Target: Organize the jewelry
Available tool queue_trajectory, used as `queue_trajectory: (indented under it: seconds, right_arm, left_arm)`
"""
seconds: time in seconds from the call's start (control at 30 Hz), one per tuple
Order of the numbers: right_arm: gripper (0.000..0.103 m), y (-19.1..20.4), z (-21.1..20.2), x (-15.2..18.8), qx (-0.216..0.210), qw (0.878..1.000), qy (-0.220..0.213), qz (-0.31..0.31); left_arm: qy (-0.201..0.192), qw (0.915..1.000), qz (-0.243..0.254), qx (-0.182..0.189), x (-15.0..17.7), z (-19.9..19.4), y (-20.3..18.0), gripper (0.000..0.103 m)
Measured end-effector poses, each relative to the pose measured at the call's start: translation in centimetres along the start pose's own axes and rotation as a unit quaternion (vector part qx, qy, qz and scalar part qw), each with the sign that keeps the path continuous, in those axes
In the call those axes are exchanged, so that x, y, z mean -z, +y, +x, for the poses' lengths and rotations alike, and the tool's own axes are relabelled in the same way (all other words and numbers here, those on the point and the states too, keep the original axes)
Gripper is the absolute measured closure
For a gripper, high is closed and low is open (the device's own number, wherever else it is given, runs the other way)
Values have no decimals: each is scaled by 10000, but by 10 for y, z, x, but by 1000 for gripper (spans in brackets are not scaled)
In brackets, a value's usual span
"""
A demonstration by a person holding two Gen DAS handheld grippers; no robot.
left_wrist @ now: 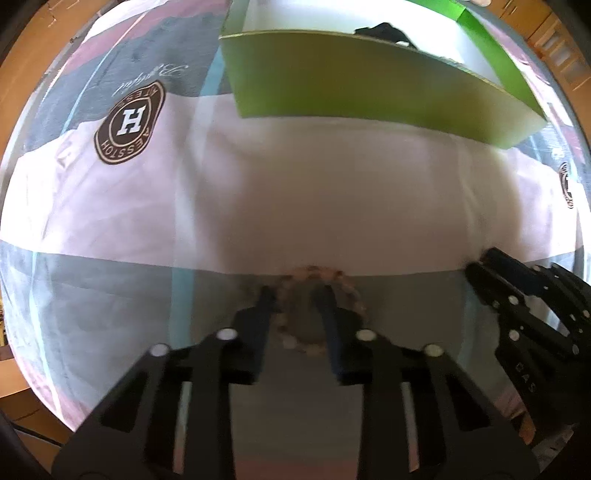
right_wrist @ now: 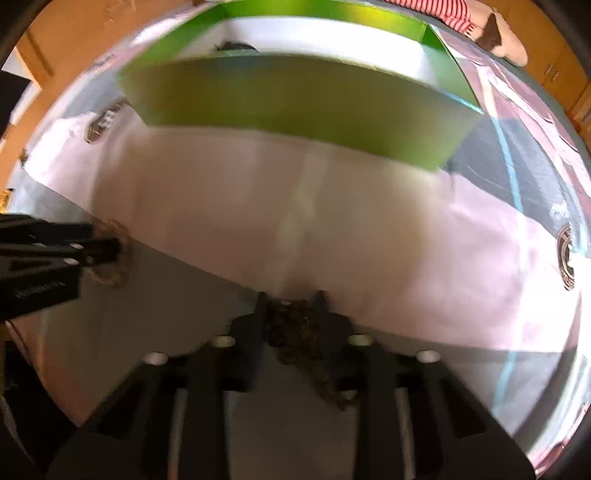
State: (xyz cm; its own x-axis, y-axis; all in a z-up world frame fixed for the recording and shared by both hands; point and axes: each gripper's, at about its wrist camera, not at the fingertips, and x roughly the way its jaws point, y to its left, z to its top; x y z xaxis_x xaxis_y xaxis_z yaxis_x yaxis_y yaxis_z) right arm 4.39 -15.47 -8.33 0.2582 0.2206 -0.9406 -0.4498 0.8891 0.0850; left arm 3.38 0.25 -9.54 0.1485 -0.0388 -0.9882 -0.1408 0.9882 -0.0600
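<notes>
A green box [left_wrist: 369,81] with a white inside stands on the patterned cloth ahead; it also shows in the right wrist view [right_wrist: 295,107]. A dark item [left_wrist: 384,31] lies inside it. My left gripper [left_wrist: 295,295] is shut on a pale beaded bracelet [left_wrist: 351,291], whose loop hangs around the fingers. My right gripper [right_wrist: 291,299] is shut on a dark bunched chain [right_wrist: 306,339] that trails down between the fingers. The right gripper shows at the right edge of the left wrist view [left_wrist: 480,269]; the left gripper with the bracelet [right_wrist: 114,266] shows at the left of the right wrist view.
The cloth [left_wrist: 295,192] has white, grey and pink bands and round brown logos [left_wrist: 129,122]. A wooden floor [right_wrist: 74,29] and a person's foot [right_wrist: 506,40] show beyond the cloth.
</notes>
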Motion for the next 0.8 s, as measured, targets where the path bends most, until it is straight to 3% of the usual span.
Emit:
queue_trajectory:
  seconds: [0.07, 0.23, 0.37, 0.5, 0.57, 0.6, 0.67, 0.8]
  right_arm:
    - [79, -2, -1, -2, -146, 9997, -146, 158]
    - [79, -9, -18, -8, -364, 9954, -775, 437]
    - [79, -15, -39, -10, -602, 9867, -1371, 636]
    - [79, -22, -28, -17, -491, 9898, -1107, 757]
    - [79, -25, -24, -18, -516, 9898, -1006, 864]
    - [77, -28, -26, -16, -502, 9896, -1007, 895]
    - [60, -30, -31, -17, -463, 9883, -1099, 949]
    - [58, -27, -34, -16, -358, 9873, -1230, 944]
  left_arm:
    - [-44, 9999, -8, 152, -1, -2, 0, 89]
    - [-479, 9979, 18, 426, -11, -24, 0, 90]
    - [-800, 9961, 73, 367, -17, -37, 1, 90]
    - [-733, 9967, 77, 340, -13, -35, -3, 90]
    - [-727, 9969, 62, 294, -9, -35, -6, 84]
    - [-721, 9969, 53, 296, -8, -29, -3, 80]
    - [-716, 9970, 18, 287, -12, -25, -5, 79]
    - [-614, 9974, -122, 368, -14, -30, 6, 71]
